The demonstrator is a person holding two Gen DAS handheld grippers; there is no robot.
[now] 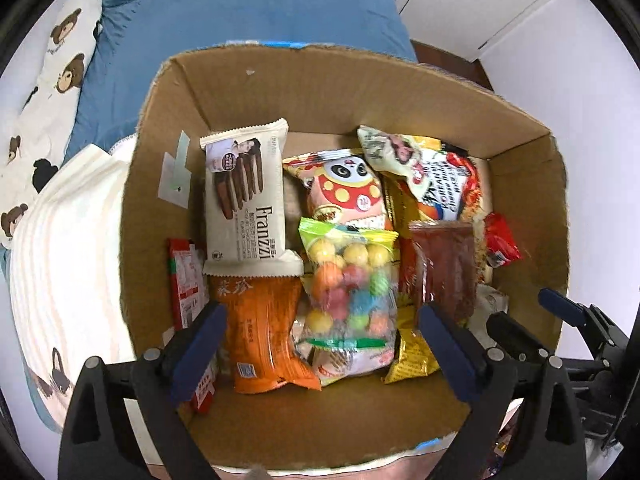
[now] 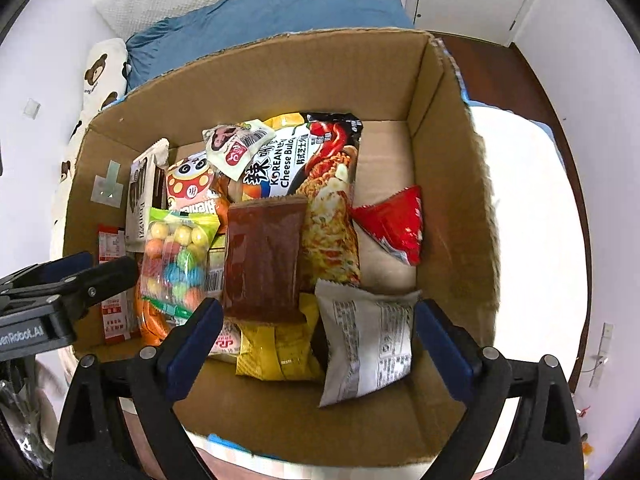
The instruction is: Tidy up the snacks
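Left wrist view: the left tongs (image 1: 320,344) gape empty over the cardboard box (image 1: 360,92); Franzzi cookies (image 1: 246,196) lie at 11 o'clock, gumball bag (image 1: 350,280) central. Right wrist view: the right tongs (image 2: 318,344) hang wide, empty; grey packet (image 2: 366,344) at 5 o'clock. Packing looks mostly finished.

The white biscuit packet (image 1: 245,196) standing in the cardboard box (image 1: 360,92) carries the brand "Franzzi" in large brown letters running down its length; the smaller lines beside it are too fine to read. The noodle packet (image 2: 320,184) reads "KOREAN" and "Cheese Bul", the rest cut off by its fold, next to a big Chinese character 辣. The orange packet (image 1: 264,332) shows two pale Chinese characters near its top. On the left tool (image 2: 36,320), white lettering reads "enRobot.AI", its start out of frame.
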